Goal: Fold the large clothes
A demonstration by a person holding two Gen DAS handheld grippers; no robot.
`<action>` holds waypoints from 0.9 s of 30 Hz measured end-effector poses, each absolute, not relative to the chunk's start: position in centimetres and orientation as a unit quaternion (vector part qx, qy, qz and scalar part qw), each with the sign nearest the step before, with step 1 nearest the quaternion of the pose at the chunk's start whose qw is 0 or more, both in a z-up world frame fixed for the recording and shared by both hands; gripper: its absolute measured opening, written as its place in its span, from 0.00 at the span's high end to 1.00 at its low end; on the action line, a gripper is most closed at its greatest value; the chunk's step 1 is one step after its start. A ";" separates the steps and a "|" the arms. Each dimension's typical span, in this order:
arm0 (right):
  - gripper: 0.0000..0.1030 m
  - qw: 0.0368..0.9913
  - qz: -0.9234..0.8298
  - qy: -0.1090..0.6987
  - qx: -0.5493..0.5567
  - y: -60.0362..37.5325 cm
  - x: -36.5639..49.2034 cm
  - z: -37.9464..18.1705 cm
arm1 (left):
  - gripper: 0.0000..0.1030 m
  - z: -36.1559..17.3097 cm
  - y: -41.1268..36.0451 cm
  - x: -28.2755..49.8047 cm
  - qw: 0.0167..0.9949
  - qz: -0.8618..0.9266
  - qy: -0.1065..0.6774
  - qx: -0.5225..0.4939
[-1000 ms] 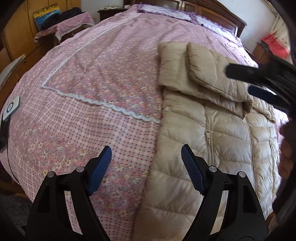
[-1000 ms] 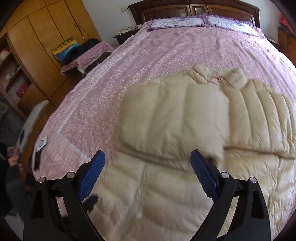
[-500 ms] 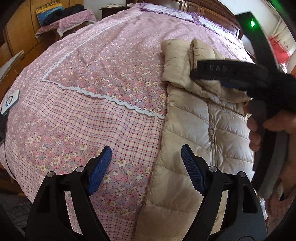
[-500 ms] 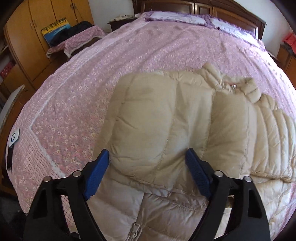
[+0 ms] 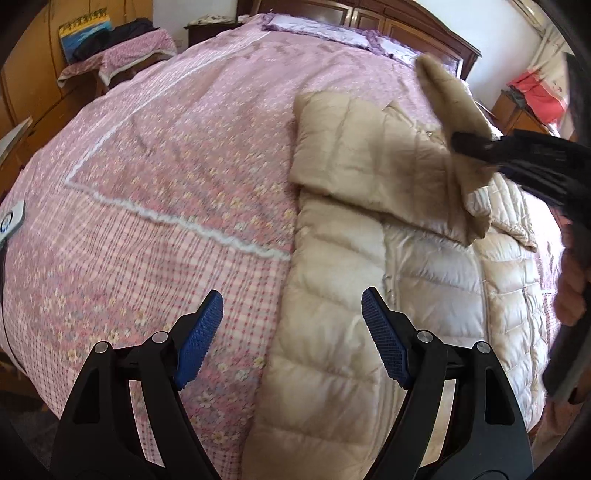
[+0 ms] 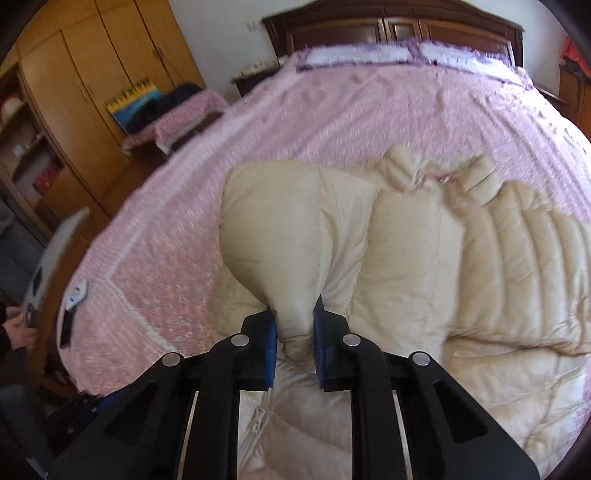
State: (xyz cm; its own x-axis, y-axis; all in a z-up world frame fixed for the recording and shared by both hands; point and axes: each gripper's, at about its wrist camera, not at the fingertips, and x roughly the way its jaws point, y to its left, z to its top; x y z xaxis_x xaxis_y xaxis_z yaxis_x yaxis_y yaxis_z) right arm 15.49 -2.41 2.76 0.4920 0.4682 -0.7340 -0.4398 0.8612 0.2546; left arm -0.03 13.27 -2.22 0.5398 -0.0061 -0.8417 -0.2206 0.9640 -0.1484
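Beige puffer jacket [image 5: 369, 302] lay zipped-side up on the right half of the pink floral bedspread [image 5: 166, 192], hem toward the camera, collar [image 6: 436, 173] toward the headboard [image 6: 391, 29].

Right gripper [image 6: 294, 343] had just been closing, with cloth between the jaws; pinched tight on a bunched fold of the folded-over sleeve [image 6: 295, 236]. Blue pads mostly buried in fabric, only thin strips visible. Same gripper [image 5: 480, 147] in the left wrist view: motion-blurred dark smear from the right edge, tips indistinct, sleeve end sticking up past it. Hand [image 5: 570, 291] gripping its handle cut off by the frame edge.

Left gripper [image 5: 291, 332] hovered over the jacket's left edge near the hem, jaws spread wide, nothing between them, not touching cloth as far as visible. One pad over bedspread, the other over jacket.

Hard to read:
- Jacket's right side and lower hem ran out of frame in both views.
- Zipper pull [image 6: 258, 417] partly hidden behind the right gripper body.
- Small white device [image 6: 75, 293] at the bed's left edge, blurred; identity unclear.
- Second person's hand [image 6: 18, 332] at the far left of the right wrist view, holding something dark, too cropped to identify.
- Wardrobe [image 6: 92, 92] and cloth-covered side table [image 5: 122, 59] soft with blur.
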 end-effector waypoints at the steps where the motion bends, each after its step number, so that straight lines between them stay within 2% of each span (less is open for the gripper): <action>1: 0.84 0.868 0.264 0.419 0.019 -3.4 15.3 3.7 | 0.25 -1.9 13.0 0.3 0.872 0.058 0.472 -0.115; 8: 0.84 0.890 0.245 0.384 0.025 -9.4 15.3 7.3 | 0.25 0.4 10.7 3.4 0.890 0.023 0.448 -0.081; 15: 0.84 0.899 0.202 0.384 0.059 -16.8 15.9 7.2 | 0.25 0.5 8.6 7.7 0.894 0.002 0.443 -0.064; 27: 0.83 0.886 0.134 0.434 0.094 -23.5 18.1 0.1 | 0.25 -2.5 6.2 13.2 0.885 0.004 0.463 -0.045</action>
State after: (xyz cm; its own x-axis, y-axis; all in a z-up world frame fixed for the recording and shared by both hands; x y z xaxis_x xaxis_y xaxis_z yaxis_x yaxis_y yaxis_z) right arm 18.11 -23.55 0.14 0.5872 0.3182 -0.7443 -0.1552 0.9467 0.2823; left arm 13.16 6.22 -2.46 0.5717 -0.0347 -0.8197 -0.0478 0.9960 -0.0755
